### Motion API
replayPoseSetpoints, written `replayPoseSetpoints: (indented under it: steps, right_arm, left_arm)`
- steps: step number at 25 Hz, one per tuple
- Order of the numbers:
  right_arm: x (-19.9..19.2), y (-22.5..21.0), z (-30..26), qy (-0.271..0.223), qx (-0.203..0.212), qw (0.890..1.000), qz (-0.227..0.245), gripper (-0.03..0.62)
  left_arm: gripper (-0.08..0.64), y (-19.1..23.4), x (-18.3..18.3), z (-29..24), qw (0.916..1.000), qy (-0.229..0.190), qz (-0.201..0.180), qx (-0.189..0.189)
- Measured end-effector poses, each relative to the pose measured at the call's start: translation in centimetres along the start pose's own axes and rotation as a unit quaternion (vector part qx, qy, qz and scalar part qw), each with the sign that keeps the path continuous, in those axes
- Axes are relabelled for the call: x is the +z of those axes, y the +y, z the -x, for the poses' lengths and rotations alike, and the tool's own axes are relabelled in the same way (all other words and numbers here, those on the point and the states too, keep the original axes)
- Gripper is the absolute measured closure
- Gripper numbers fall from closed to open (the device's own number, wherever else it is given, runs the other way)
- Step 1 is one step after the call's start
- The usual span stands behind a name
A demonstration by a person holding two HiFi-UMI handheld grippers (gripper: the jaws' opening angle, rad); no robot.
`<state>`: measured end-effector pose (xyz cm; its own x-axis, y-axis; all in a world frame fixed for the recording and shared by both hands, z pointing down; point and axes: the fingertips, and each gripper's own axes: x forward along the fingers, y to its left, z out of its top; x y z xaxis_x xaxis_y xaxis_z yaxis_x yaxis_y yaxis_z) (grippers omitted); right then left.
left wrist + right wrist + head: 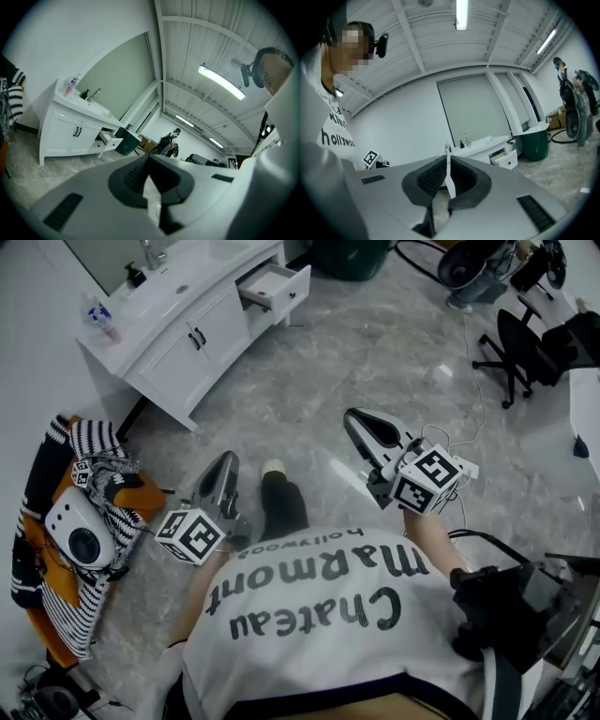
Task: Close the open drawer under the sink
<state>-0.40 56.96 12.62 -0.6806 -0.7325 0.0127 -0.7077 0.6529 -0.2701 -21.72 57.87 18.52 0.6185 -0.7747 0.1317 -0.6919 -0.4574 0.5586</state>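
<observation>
We stand on a grey marbled floor [375, 343], well apart from the white sink cabinet [178, 348] at the upper left of the head view. Its drawer [275, 287], at the cabinet's right end, stands pulled out, near a dark green bin [349, 257]. Our left hand-held gripper [225, 465] and right hand-held gripper [356, 420] both point roughly toward the cabinet, each with its jaws pressed together and nothing held between them.
</observation>
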Motion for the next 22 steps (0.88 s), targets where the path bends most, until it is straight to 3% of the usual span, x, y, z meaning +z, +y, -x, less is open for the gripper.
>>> replayPoseSetpoints:
  steps: [3, 6, 9, 17, 22]
  right_arm:
    - [0.3, -2.2, -1.8, -0.002, -0.016, 1.0, -0.005, 0.58]
    - [1.3, -5.6, -3.9, -0.007, -0.066, 0.998, 0.016, 0.58]
    - [3.1, -8.5, -7.4, -0.016, -0.085, 0.996, 0.005, 0.58]
    - [6.6, -14.6, -16.6, -0.042, -0.127, 0.991, -0.01, 0.58]
    - [6.1, -17.0, -20.8, -0.036, -0.155, 0.987, -0.02, 0.58]
  left_arm:
    - [0.552, 2.4, 0.9, -3.2, 0.9998, 0.021, 0.003, 0.006]
    - [0.552, 4.3, 2.7, -7.3, 0.9993, 0.031, 0.01, -0.015]
    - [0.552, 6.3, 5.7, -11.3, 0.9987, 0.034, 0.008, -0.036]
    - [0.552, 11.1, 14.8, -20.3, 0.995, 0.043, -0.027, -0.087]
    - [0.552, 14.1, 17.3, -23.7, 0.9921, 0.053, -0.041, -0.107]
